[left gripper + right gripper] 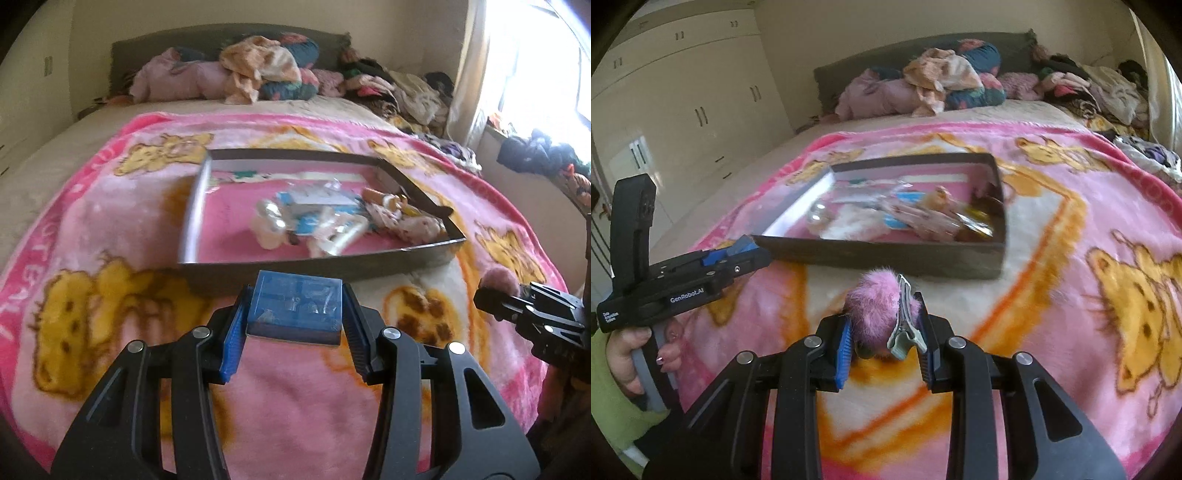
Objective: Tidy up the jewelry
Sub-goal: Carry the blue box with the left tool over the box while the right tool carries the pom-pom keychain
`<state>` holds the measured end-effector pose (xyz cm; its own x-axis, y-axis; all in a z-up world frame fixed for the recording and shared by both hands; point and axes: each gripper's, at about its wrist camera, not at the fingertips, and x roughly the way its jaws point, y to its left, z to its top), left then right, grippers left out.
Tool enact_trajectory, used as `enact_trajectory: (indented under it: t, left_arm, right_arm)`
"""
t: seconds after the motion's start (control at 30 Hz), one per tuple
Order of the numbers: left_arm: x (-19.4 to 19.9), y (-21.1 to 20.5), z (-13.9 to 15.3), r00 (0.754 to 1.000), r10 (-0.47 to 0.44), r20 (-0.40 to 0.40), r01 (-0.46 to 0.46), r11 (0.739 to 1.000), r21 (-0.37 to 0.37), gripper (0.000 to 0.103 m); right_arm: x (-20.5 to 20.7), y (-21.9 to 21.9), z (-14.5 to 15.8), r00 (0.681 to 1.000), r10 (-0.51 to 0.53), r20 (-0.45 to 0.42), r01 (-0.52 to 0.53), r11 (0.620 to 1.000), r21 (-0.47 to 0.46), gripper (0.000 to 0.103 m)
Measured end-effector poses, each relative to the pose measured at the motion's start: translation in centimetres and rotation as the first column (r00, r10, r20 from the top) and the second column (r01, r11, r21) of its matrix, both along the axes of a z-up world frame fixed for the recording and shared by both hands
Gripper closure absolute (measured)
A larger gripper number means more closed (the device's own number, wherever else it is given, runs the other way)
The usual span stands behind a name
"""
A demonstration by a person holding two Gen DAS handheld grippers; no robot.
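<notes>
My left gripper (295,310) is shut on a small blue clear plastic box (297,304) with tiny items inside, held above the pink blanket just in front of the tray. My right gripper (884,332) is shut on a fluffy pink pom-pom hair clip (875,314) with a metal clip (905,321) on its right side. A dark shallow tray (417,254) lies on the blanket ahead, holding several jewelry pieces, pearls (271,218) and small packets. The tray also shows in the right wrist view (886,254). The left gripper appears at the left of the right wrist view (738,254).
The pink bear-print blanket (110,221) covers a bed. Piles of clothes and pillows (258,70) lie at the headboard and along the right side by a bright window. White wardrobes (683,92) stand to the left.
</notes>
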<state>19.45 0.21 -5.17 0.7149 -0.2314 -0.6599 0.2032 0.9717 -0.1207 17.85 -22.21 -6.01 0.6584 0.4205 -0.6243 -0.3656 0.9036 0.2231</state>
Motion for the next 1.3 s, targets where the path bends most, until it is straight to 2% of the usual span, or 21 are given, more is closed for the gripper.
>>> enact_trajectory:
  t: [0.17,0.47,0.97,1.3]
  left_arm:
    - [-0.2,2.4,0.8,0.999,0.044,0.021,-0.044,0.999,-0.009,0.065]
    - [1.2,5.0,1.7,0.995,0.082,0.048,-0.082,0.997,-0.014,0.065]
    - [4.9,4.5,1.8,0.996,0.071,0.054,-0.07,0.997,-0.017,0.065]
    - [7.7,3.8,1.2,0.997,0.057,0.043,-0.056,0.998,-0.019,0.065]
  right_arm:
    - [0.2,2.8,0.8,0.999,0.03,0.024,-0.029,0.999,-0.016,0.075]
    - [2.4,5.1,1.4,0.999,0.016,0.034,-0.015,1.0,-0.024,0.075]
    - [6.5,5.1,3.1,0.997,-0.028,0.069,0.031,0.999,-0.044,0.075]
    - [9.4,4.4,2.5,0.997,-0.057,0.057,0.06,0.996,-0.061,0.075]
